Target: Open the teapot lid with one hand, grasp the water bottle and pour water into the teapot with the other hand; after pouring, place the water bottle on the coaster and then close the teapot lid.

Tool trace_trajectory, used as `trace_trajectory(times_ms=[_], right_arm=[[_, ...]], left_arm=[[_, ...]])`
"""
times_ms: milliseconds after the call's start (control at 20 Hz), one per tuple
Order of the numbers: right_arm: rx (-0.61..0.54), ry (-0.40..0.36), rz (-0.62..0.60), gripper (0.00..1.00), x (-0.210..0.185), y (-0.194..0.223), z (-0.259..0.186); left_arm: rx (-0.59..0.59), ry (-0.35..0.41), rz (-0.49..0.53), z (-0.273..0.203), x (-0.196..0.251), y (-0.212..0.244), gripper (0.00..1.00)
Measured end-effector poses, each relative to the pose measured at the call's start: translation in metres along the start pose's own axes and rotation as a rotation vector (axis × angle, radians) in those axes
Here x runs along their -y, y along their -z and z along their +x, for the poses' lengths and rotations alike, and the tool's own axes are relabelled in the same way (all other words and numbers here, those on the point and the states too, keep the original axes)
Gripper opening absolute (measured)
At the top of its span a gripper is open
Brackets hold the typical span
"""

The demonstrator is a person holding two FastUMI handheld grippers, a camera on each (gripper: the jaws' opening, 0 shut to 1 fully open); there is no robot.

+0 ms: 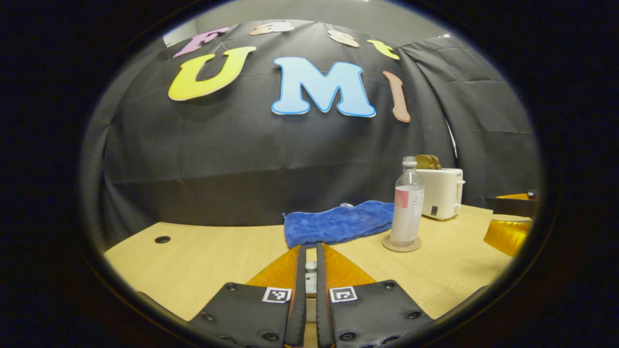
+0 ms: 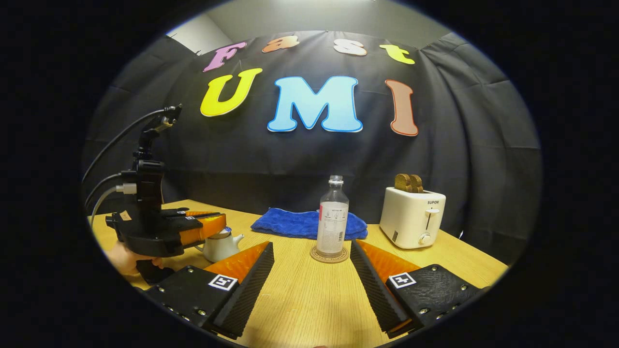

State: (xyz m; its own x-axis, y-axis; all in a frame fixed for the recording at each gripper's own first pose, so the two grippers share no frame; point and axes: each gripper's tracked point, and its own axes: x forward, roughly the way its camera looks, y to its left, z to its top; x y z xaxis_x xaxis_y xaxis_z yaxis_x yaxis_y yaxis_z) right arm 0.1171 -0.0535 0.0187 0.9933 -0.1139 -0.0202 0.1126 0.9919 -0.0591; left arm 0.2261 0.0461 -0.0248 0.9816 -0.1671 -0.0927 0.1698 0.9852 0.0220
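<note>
The left gripper has its fingers pinched on the teapot lid's knob. The right gripper is wide open, with the water bottle on its coaster just ahead.

light: even, from overhead | shadows: soft | focus: sharp | edges: strong fisheye bending

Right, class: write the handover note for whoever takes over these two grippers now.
Left gripper: shut on the teapot lid, directly over the teapot.
Right gripper: open, empty, facing the water bottle without touching it.
Bottle: upright on the coaster.
Done: unclear whether water was poured, or whether the lid is seated.
Left: if not poured, lift lid, pour, return bottle to coaster, close lid.
</note>
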Motion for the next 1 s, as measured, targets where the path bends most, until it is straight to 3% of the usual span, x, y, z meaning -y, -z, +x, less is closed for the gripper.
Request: trace_trajectory(times_ms=[350,500,700,850,900,1000], right_arm=[[-0.004,-0.002,-0.011,0.98,-0.003,0.003,0.002],[-0.005,0.000,-0.017,0.98,-0.003,0.003,0.002],[-0.002,0.002,-0.021,0.98,-0.003,0.002,0.002],[-0.006,-0.003,-0.021,0.98,-0.005,0.004,0.001],[-0.004,-0.007,-0.018,0.98,-0.007,0.002,0.000],[0.009,-0.011,-0.019,0.98,-0.010,-0.003,-0.003]], left_arm=[[0.023,0.008,-0.016,0.002,0.001,-0.004,0.16],[0.021,0.010,-0.017,0.003,0.002,-0.005,0.23],[0.006,0.012,-0.025,0.000,0.004,-0.004,0.23],[-0.011,0.004,-0.062,-0.012,0.007,-0.005,0.30],[-0.003,-0.006,-0.074,-0.021,0.005,-0.008,0.40],[0.020,-0.034,-0.067,-0.042,-0.001,-0.011,0.41]])
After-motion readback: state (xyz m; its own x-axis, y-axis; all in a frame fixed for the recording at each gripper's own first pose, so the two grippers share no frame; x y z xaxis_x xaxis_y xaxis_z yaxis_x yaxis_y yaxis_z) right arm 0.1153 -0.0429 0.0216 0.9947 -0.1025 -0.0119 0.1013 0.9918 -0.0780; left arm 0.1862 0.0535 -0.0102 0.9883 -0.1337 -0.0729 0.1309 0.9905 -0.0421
